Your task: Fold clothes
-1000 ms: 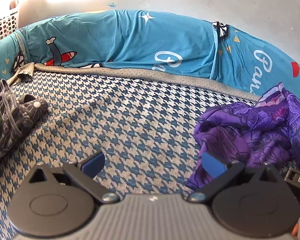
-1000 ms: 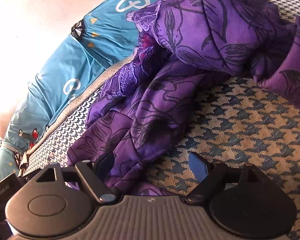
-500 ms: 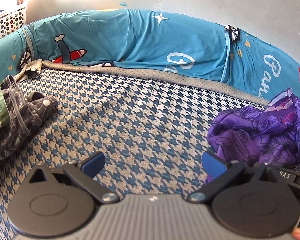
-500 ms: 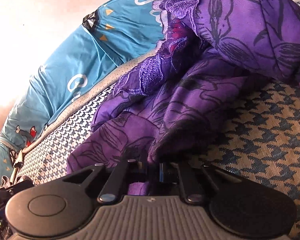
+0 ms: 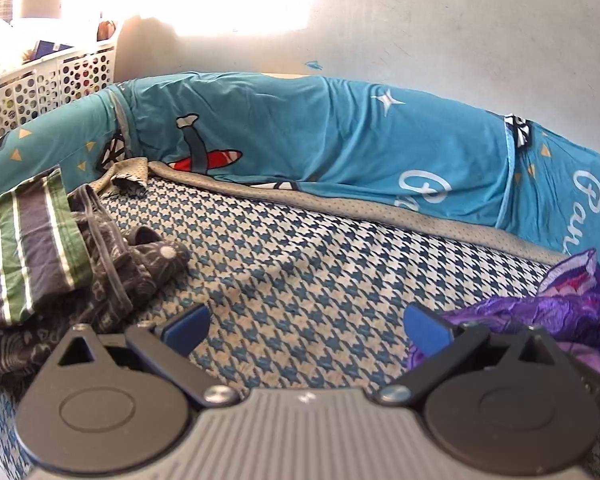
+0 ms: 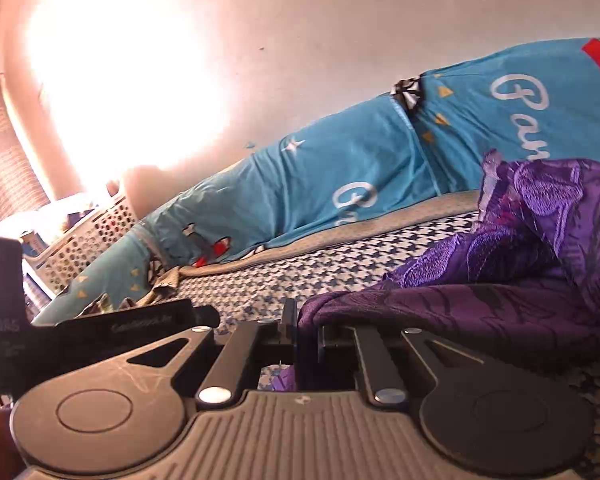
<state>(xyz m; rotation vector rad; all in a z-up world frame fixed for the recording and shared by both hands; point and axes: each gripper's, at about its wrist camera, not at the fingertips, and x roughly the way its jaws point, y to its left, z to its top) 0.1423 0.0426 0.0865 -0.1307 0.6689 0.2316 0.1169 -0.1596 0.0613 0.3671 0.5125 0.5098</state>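
Claws: two, one in each of my hands
Right claw [image 6: 306, 336]: clenched on a fold of the purple garment [image 6: 500, 280]; the cloth goes in between the two pads and comes out dark below them
Left claw [image 5: 306, 324]: released, the two blue pads [image 5: 186, 326] stand wide apart and only the bed cover shows between them
Purple garment, count: one
Purple garment, look: shiny violet cloth with raised flower embroidery and darker line drawing, some pink at one edge, very crumpled, not flat at any place
Purple garment, place: on the bed at my right side, near the teal bolsters; from the pinched fold it goes to the right as a stretched ridge, the rest heaped behind it; in the left view [image 5: 540, 312] it lies just beside the right pad of the left claw, touching or not I cannot tell
Other clothes: one pile [image 5: 48, 264] at the left edge of the bed, a striped piece in grey, green and white lying over dark patterned cloth; how many pieces are inside I cannot tell
Bed [image 5: 320, 264]: one, with a blue and white houndstooth cover
Bolsters: two teal bolsters [image 5: 320, 136] along the wall, end to end, with white letters, a star and a small plane printed
Basket: one white basket [image 5: 48, 84] with round holes, behind the far left corner of the bed
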